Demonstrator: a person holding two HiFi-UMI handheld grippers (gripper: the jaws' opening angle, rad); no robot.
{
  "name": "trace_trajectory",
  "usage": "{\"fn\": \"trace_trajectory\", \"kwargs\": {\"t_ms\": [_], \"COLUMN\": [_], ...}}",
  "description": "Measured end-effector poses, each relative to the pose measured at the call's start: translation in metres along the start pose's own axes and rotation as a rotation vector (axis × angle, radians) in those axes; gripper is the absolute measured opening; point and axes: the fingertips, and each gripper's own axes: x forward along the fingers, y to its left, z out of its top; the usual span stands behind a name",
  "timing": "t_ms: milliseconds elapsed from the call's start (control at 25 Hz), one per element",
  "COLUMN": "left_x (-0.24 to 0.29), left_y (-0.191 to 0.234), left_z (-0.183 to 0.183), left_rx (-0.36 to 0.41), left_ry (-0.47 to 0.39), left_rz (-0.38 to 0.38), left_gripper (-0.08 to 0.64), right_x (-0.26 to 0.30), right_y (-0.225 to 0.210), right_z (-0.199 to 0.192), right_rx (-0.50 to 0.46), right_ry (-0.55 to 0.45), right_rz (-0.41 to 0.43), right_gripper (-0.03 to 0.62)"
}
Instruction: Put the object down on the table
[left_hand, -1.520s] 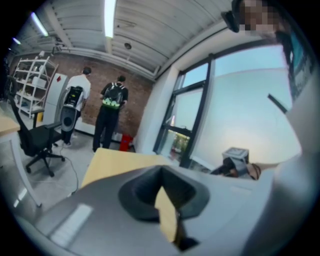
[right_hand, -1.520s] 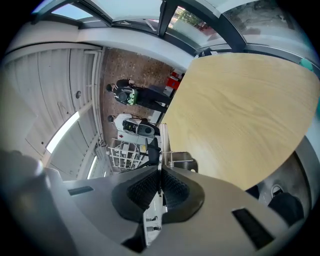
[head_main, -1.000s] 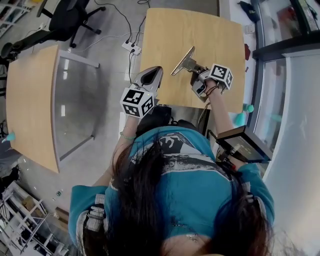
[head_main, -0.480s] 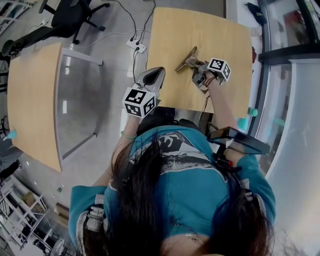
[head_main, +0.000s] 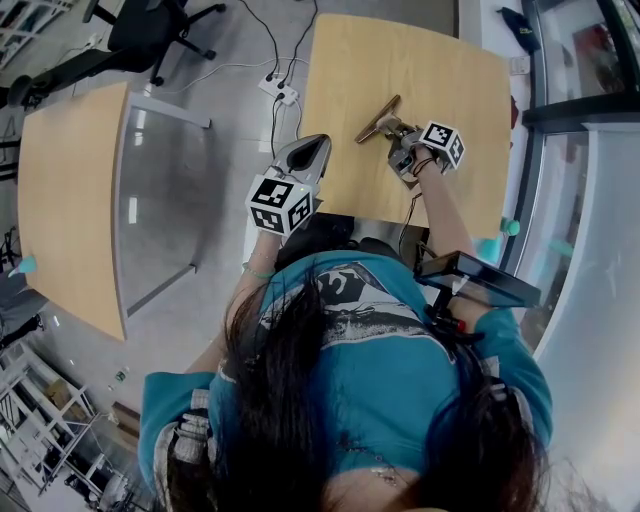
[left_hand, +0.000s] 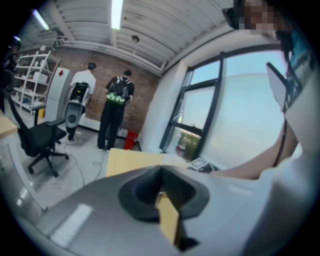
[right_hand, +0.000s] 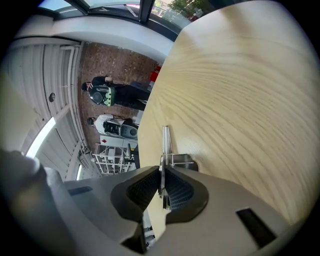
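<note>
Your right gripper (head_main: 393, 131) pinches the flat metal tool (head_main: 377, 119) low over the worktop (head_main: 430, 70), ready for release; your left gripper (head_main: 308, 152), jaws pressed together, waits near the edge.

Shared office or lab workspace: pale wood desk (head_main: 420, 70) and 2nd desk (head_main: 65, 200) on grey floor, black swivel chair (left_hand: 42, 137), power strip (head_main: 281, 90) with cables beyond the left edge, white shelving (left_hand: 30, 75), brick wall (left_hand: 145, 92), tall windows (left_hand: 245, 115).
</note>
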Motion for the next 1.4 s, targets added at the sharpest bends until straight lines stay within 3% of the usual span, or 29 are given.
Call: {"fn": "trace_trajectory", "kwargs": {"t_ms": [160,280,520,760,1000,1400], "left_x": [-0.002,-0.005,-0.01,-0.014,-0.016,-0.032], "left_y": [-0.002,-0.007,-0.017,-0.046,-0.089,-0.189], "left_z": [-0.001,-0.002,-0.004,-0.012,-0.022,-0.055], "left_rx": [0.004,0.007,0.008,0.017,0.033,0.033], "left_ry": [-0.002,-0.001,-0.014,-0.009,-0.008,-0.022], "left_rz": [-0.004,-0.005,-0.01,-0.03,-0.058,-0.079], "left_gripper": [0.003,0.003,0.003,0.003,0.003,0.003], "right_x": [-0.005,-0.012,-0.043,-0.093,-0.149,-0.258], "right_y": [0.003,0.011,0.008,0.034,0.054,0.028], "right_z": [0.004,0.002,-0.004,-0.028,-0.066,-0.123], "right_rx": [0.003,-0.024,-0.039,-0.133,-0.176,-0.255], "right_ry": [-0.01,0.004,-0.061,-0.053,-0.024,-0.002], "right_rz": [0.024,0.042,-0.012,0.071,0.19,0.23], "right_gripper": [0.026,0.097,0.097,0.095,0.093,0.055]}}
